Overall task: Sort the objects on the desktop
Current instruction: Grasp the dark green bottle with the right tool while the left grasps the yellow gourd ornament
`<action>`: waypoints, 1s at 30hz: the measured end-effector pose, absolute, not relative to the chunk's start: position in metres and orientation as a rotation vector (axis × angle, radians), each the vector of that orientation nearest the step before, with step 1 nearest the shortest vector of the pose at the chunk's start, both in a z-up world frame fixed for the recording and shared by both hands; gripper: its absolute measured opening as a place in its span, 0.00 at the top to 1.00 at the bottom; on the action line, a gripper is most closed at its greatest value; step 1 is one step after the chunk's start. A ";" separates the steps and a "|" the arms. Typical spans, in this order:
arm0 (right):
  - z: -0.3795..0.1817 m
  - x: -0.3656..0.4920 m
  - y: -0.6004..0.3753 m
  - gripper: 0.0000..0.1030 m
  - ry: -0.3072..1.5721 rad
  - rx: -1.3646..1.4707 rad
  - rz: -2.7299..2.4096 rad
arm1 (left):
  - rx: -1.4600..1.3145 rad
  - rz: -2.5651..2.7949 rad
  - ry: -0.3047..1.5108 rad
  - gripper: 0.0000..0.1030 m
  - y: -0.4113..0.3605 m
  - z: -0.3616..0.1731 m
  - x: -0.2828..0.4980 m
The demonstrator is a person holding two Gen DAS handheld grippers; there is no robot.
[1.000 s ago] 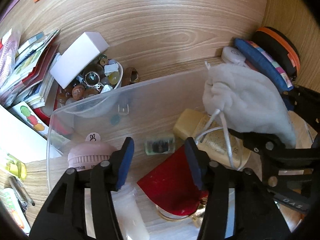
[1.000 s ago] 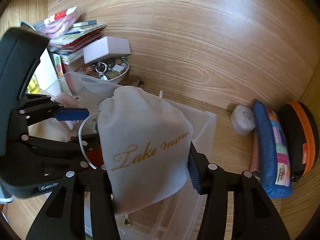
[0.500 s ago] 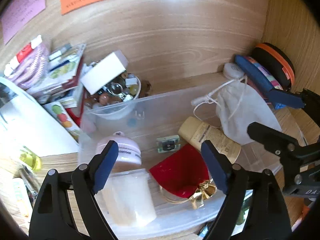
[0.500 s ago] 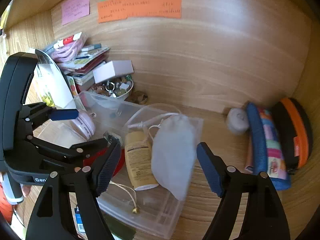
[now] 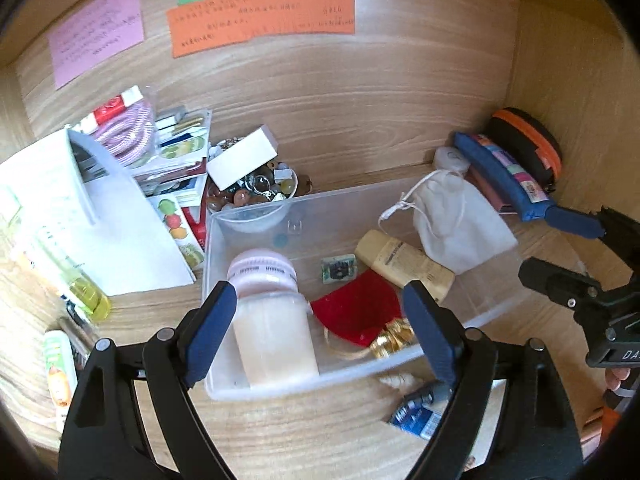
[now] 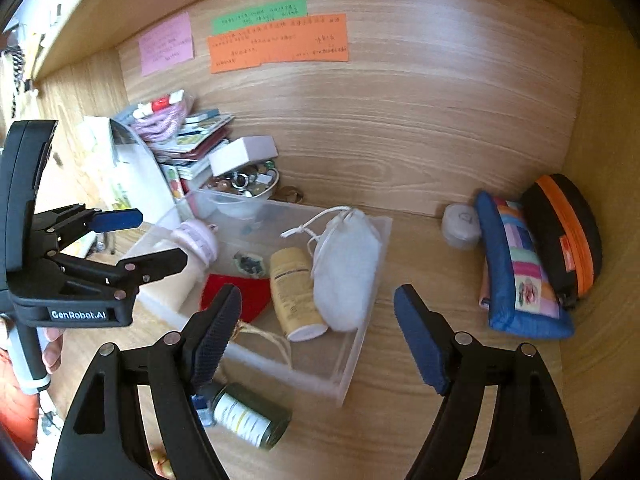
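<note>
Between the spread blue pads of the left gripper [image 5: 318, 330] lies a clear plastic bin [image 5: 256, 216], and nothing is caught in the jaws – they have just been opening and stand wide. Just ahead of that gripper, inside the bin, a pink-capped jar [image 5: 269, 318] lies on its side beside a red pouch [image 5: 358, 307] with gold ties; its band of print is too blurred to read. Farther ahead rest a tan bottle [image 5: 404, 265], whose label text is too small to make out, and a white drawstring bag [image 5: 456, 216] in the bin's far right corner. The right gripper [image 6: 318, 330] has likewise just been opening and holds nothing – the white bag sits beyond its fingertips, apart from both pads. Seen from the right wrist, the left tool's black body reads "GenRobot.AI". Below the right gripper's left finger lies a dark green bottle [image 6: 250, 416] outside the bin. Off to its right lean a blue patchwork pouch [image 6: 516, 276] and a black case with an orange zip [image 6: 568, 232]. Pink, green and orange notes [image 5: 264, 20] on the back wall carry handwriting that is illegible.
</note>
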State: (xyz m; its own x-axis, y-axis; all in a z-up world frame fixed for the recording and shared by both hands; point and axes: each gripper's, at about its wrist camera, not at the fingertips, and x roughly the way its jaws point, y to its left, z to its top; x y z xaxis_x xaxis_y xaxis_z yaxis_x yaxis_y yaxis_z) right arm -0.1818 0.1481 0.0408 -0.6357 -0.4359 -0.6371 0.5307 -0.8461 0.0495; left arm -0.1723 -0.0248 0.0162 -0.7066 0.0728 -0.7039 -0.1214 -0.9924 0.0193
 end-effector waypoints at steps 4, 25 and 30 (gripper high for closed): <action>0.039 -0.162 0.153 0.21 0.192 0.867 -2.439 | -1.091 2.841 0.060 0.05 -0.029 0.017 -0.149; -0.018 -0.093 0.174 0.20 0.181 0.935 -2.410 | -1.186 2.719 0.005 0.05 -0.013 -0.052 -0.069; -0.029 -0.086 0.181 0.21 0.138 0.968 -2.404 | -1.183 2.678 -0.021 0.05 0.002 -0.063 -0.046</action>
State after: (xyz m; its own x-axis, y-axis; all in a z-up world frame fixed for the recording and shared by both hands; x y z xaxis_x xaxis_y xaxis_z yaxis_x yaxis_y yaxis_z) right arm -0.0859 0.1814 -0.0288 -0.5965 -0.4442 -0.6685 0.5177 -0.8494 0.1024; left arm -0.0461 0.0017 -0.0634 -0.6542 0.2000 -0.7294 -0.1883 -0.9771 -0.0990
